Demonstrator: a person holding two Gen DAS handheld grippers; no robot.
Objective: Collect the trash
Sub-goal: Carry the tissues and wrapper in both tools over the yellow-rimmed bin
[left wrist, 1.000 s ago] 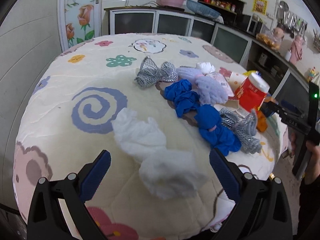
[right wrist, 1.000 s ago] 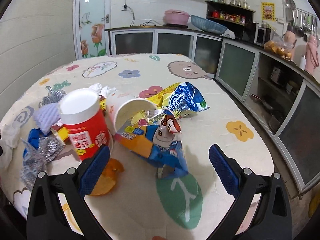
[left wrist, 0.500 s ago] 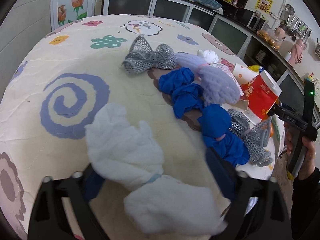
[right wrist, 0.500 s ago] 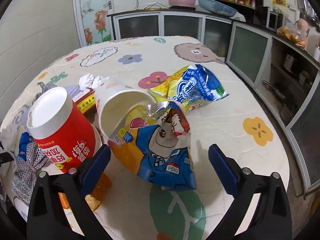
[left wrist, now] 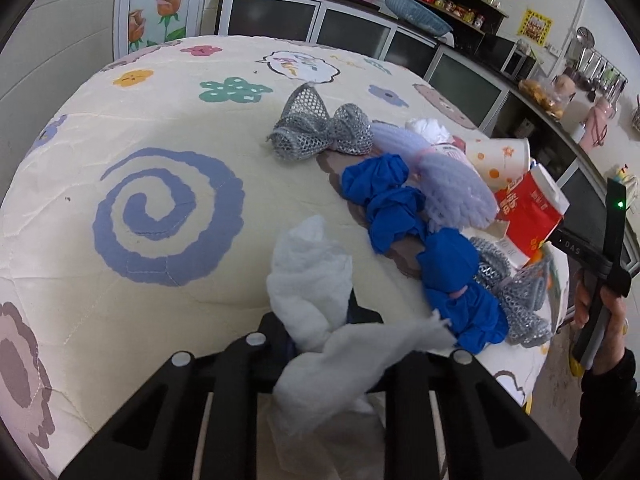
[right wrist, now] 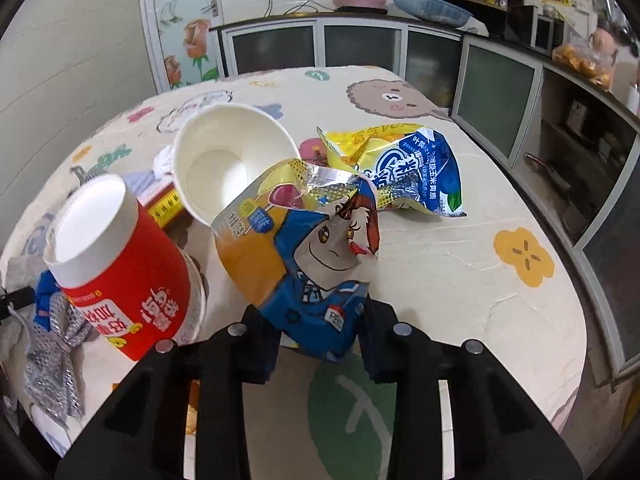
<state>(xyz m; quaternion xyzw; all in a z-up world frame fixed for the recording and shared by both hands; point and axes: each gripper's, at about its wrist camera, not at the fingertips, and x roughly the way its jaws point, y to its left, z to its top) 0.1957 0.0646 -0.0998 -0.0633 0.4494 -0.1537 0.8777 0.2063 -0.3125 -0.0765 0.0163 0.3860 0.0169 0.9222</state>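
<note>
A white wad of cloth [left wrist: 308, 276] lies at the near edge of the quilted table [left wrist: 160, 112]. My left gripper [left wrist: 320, 320] is closing on it, its waist pinched between the jaws and one end draped over the fingers. In the right wrist view a crumpled cartoon snack bag [right wrist: 304, 248] stands between the jaws of my right gripper [right wrist: 320, 336], which is closing on the bag's lower end with the pads against it. A tipped white paper cup [right wrist: 224, 168], a red tub [right wrist: 124, 280] and a yellow-blue wrapper [right wrist: 404, 168] lie just beyond.
Blue cloth bundles [left wrist: 384, 200], silver mesh bows [left wrist: 316, 128] and a lilac bundle [left wrist: 452, 188] lie in a row across the table. A hand [left wrist: 608, 320] holds the other gripper's handle at the right edge. Kitchen cabinets [right wrist: 500, 80] run along the table's far and right sides.
Both grippers moved forward and down, then went from wide open to closed: the left onto the white cloth, the right onto the cartoon snack bag.
</note>
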